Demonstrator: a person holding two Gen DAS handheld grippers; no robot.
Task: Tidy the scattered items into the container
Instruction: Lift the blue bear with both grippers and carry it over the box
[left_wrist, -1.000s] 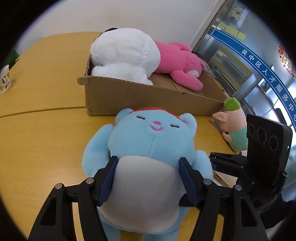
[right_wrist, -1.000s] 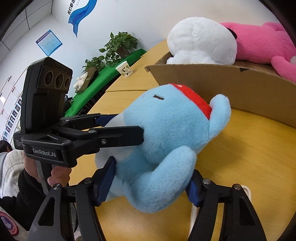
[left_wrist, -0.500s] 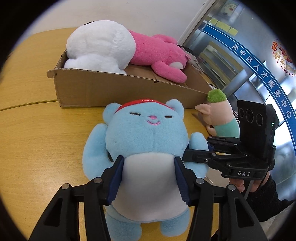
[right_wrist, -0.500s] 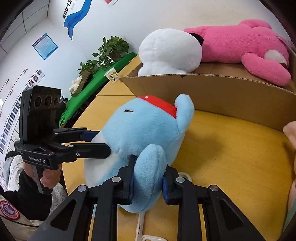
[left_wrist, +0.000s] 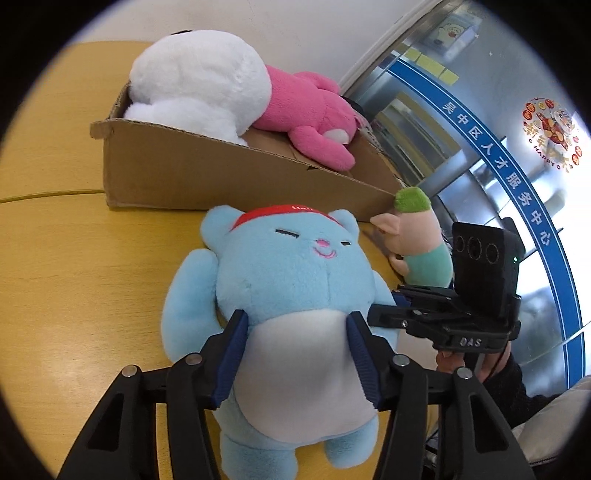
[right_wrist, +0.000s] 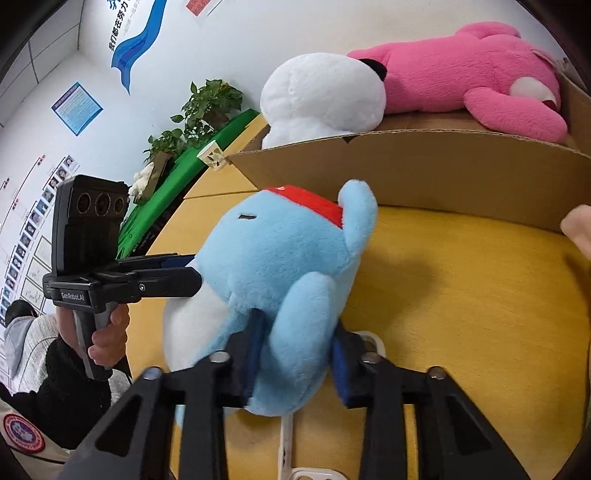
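Note:
A light blue plush bear (left_wrist: 295, 280) with a red headband and white belly is held above the yellow table. My left gripper (left_wrist: 297, 332) is shut on its belly. My right gripper (right_wrist: 295, 332) is shut on the blue bear's (right_wrist: 280, 258) arm at its side. Behind it stands an open cardboard box (left_wrist: 229, 177) holding a white plush (left_wrist: 199, 81) and a pink plush (left_wrist: 306, 110). The box (right_wrist: 443, 170) also shows in the right wrist view.
A small pink pig plush (left_wrist: 417, 236) with green hair stands by the box's near right corner. A paper cup (right_wrist: 211, 155) sits on the table to the box's left. A white strip (right_wrist: 286, 432) lies on the table under the bear.
My right gripper closed from wide open onto the bear's arm. Both grippers lifted the bear off the table, and the box now sits lower in both views.

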